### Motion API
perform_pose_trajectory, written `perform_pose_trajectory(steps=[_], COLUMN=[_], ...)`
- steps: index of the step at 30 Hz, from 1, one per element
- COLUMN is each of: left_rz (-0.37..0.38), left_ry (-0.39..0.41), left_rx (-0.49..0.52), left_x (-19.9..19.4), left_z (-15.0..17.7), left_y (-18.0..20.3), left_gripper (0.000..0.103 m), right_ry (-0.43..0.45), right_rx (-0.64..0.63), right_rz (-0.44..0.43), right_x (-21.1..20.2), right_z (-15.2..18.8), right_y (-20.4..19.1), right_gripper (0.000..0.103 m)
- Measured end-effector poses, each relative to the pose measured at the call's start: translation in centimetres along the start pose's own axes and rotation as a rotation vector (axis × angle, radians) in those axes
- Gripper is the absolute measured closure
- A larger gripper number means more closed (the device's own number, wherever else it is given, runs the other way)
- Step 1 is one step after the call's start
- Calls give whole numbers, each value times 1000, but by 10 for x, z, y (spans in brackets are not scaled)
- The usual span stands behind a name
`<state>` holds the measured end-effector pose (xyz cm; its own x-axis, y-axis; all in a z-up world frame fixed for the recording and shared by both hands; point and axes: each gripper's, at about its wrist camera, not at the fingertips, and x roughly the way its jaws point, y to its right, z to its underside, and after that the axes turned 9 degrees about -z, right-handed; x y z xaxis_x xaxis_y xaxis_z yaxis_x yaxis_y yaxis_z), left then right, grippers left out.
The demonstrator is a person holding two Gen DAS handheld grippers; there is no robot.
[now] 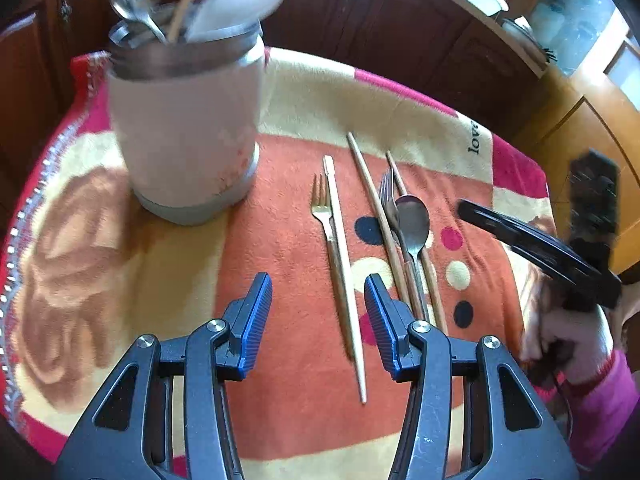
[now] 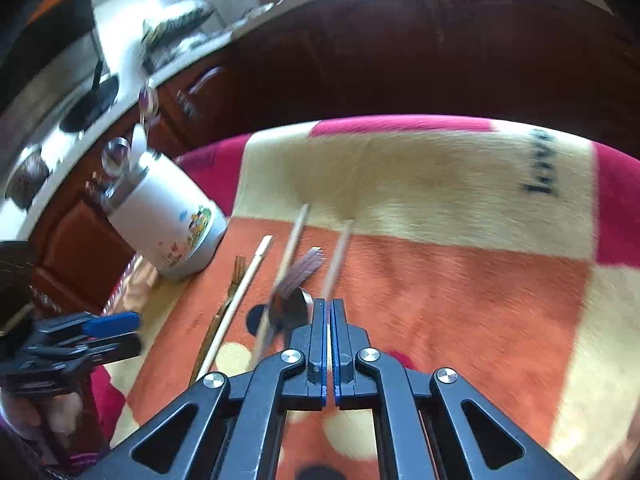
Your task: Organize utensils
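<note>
A white utensil holder (image 1: 184, 128) stands on the blanket at the left, holding spoons and a chopstick; it also shows in the right wrist view (image 2: 168, 220). Loose utensils lie to its right: a gold fork (image 1: 324, 216), a pale chopstick (image 1: 344, 264), a wooden chopstick (image 1: 376, 208), a steel fork (image 1: 390, 204), a steel spoon (image 1: 413, 224) and another chopstick (image 1: 430, 272). My left gripper (image 1: 318, 296) is open and empty above the pale chopstick. My right gripper (image 2: 329, 308) is shut and empty, its tips just above the spoon (image 2: 290, 310) and chopstick (image 2: 338, 256).
The table is covered by an orange, cream and pink blanket (image 1: 304, 92). Dark wooden cabinets (image 1: 360, 20) and a countertop stand behind it. The right gripper and hand show at the right in the left wrist view (image 1: 536, 252); the left gripper shows at the left in the right wrist view (image 2: 80, 340).
</note>
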<state>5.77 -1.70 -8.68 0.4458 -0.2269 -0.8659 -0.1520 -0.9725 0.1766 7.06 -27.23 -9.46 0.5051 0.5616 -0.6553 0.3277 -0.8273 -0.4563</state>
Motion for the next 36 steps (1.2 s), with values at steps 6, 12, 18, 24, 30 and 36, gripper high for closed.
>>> perform_pose_trajectory(steps=[6,12,18,24,30,36], left_rz=[-24,-38,-52,-22,27,24], left_ry=[-18,-24,-52,-53,-91,-135], left_rx=[-13,-8,43,75,73,157], left_x=[21,24,39,42,23,7], left_z=[-4,-7,-6,1,23,53], left_y=[9,14,28,28,14,13], left_gripper=[56,56,58,90,96,94], right_ry=[29,-47,-120,-47,25,-15], right_rx=[29,-39,-108,-68,69,173], right_rz=[-4,-64,-13,-2,41,53], right_x=[-40,-4,45,9,-57,-77], right_z=[18,2,-8,5,40,67], right_y=[16,-6,-17,-6,32,63], right_gripper=[102,62,98,101,101,101])
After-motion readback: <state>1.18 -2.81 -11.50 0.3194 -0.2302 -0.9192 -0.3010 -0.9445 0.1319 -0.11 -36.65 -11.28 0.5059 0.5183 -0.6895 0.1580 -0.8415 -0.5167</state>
